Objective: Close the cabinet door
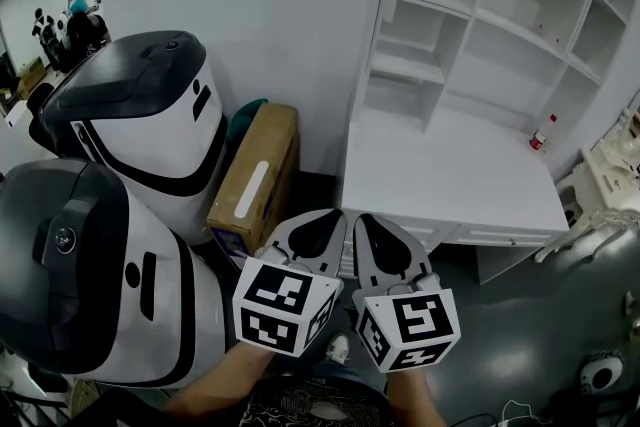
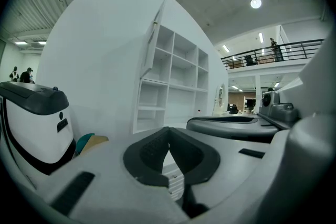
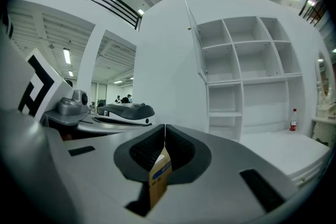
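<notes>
The cabinet (image 1: 450, 177) is white, the cardboard box (image 1: 257, 177) brown, the bottle (image 1: 539, 134) red.

We face a plain white wall (image 1: 250, 5) over a dark grey floor (image 1: 540, 335). Two bulky white-and-black machines (image 1: 150, 125) stand at the left, with a cardboard box (image 1: 258, 177) leaning between them and the wall. At the right, a white desk (image 1: 450, 175) carries an open shelf unit (image 1: 500, 15), and a small red-capped bottle (image 1: 540, 133) stands on the desktop. Higher up we see a railed balcony (image 2: 273, 52), a round ceiling lamp (image 2: 255, 3) and strip lights (image 3: 66, 56).
</notes>
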A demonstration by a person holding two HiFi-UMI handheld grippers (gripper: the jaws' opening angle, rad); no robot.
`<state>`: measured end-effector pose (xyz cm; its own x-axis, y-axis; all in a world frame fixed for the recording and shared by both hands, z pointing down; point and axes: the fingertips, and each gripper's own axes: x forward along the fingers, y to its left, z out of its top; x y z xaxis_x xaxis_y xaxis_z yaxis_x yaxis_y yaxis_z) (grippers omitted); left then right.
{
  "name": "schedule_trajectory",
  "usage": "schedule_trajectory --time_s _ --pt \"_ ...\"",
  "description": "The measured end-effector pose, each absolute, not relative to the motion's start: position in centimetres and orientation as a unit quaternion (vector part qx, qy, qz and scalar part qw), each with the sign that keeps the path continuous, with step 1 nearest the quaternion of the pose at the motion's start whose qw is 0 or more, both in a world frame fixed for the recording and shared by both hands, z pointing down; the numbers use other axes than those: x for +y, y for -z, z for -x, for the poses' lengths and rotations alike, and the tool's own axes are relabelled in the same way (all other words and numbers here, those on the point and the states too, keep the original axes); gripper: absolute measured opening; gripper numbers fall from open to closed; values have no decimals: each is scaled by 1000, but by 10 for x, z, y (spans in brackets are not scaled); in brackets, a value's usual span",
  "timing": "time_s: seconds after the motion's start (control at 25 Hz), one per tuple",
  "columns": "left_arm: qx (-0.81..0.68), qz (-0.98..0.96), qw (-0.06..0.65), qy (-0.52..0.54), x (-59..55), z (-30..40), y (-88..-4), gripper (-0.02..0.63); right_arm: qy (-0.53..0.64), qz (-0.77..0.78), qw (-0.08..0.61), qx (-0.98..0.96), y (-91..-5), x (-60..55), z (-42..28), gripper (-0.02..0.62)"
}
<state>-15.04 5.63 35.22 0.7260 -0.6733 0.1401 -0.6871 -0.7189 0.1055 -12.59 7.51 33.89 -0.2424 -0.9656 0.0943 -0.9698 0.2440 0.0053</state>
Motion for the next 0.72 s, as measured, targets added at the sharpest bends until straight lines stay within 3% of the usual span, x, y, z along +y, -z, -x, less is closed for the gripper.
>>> schedule_trajectory --time_s 0.72 --pt "-391 -916 65 -67 -24 64 -351 12 -45 -586 20 -809 -343 -8 41 20"
